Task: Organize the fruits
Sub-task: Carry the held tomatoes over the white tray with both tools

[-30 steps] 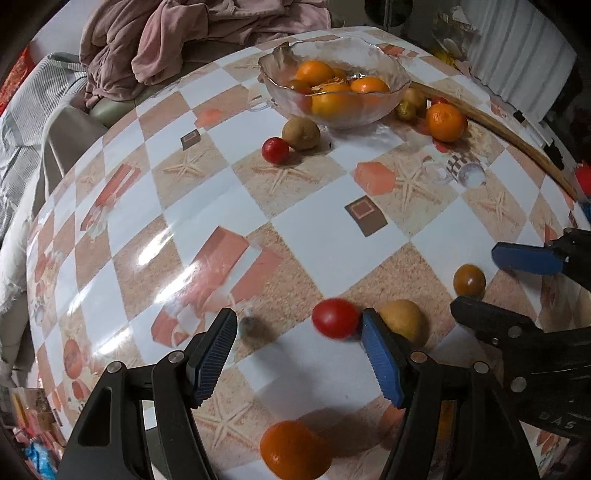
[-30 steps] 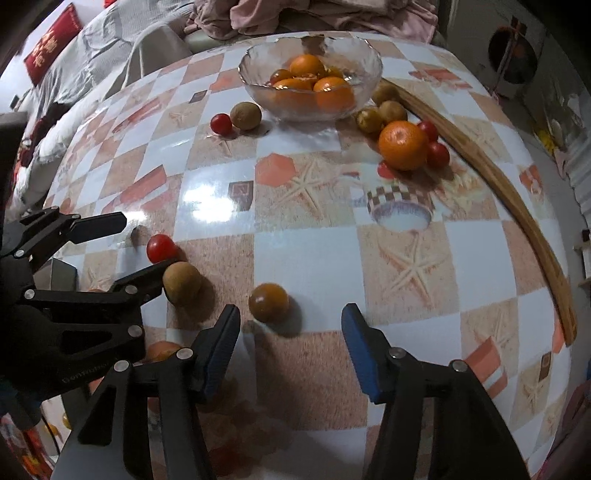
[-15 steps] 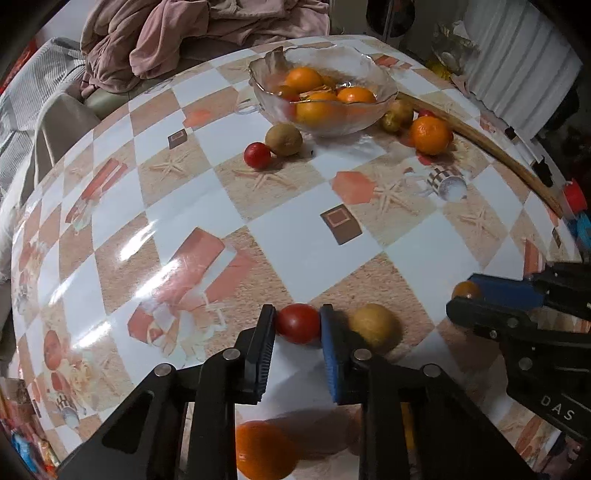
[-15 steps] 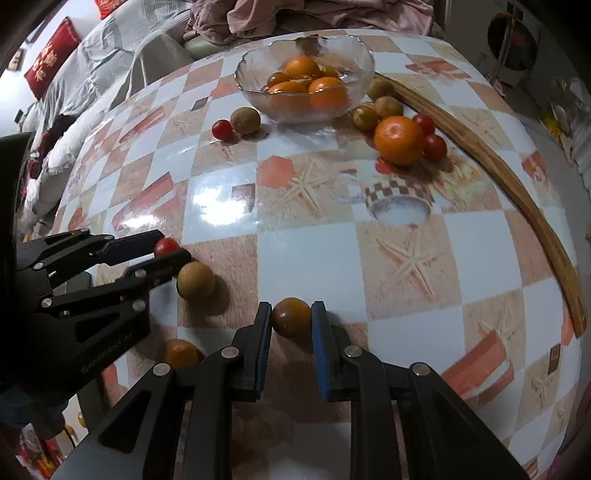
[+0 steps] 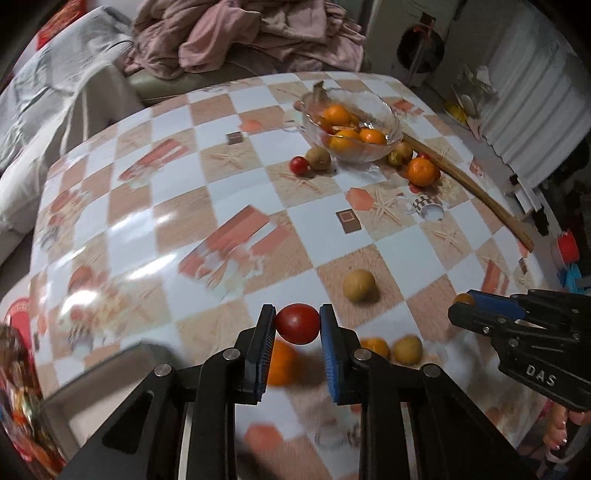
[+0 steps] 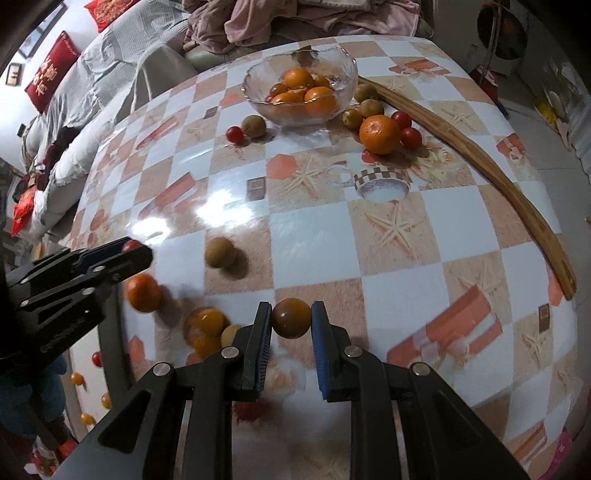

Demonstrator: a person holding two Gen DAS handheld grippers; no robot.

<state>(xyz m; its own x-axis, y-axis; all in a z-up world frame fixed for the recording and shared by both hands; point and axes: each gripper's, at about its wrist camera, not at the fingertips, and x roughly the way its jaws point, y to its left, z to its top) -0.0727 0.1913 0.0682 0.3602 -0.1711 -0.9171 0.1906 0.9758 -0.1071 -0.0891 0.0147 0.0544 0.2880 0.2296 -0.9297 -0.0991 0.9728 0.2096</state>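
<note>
A red tomato (image 5: 297, 324) is clamped by the left gripper (image 5: 296, 328), a brownish-orange fruit (image 6: 291, 318) by the right gripper (image 6: 290, 321); several oranges are held in the bowl (image 6: 347, 79); much fruit is left scattered on the surface (image 6: 388, 236).

A round table (image 6: 461, 221) wears a glossy checked oilcloth of white and sandy squares, with bright glare on its left side. Beyond its far edge a sofa (image 6: 162, 70) carries a heap of pink clothes (image 5: 251, 33), a grey blanket (image 6: 92, 70) and a red cushion (image 6: 51, 74). White pleated fabric (image 5: 532, 99) hangs at the right.
</note>
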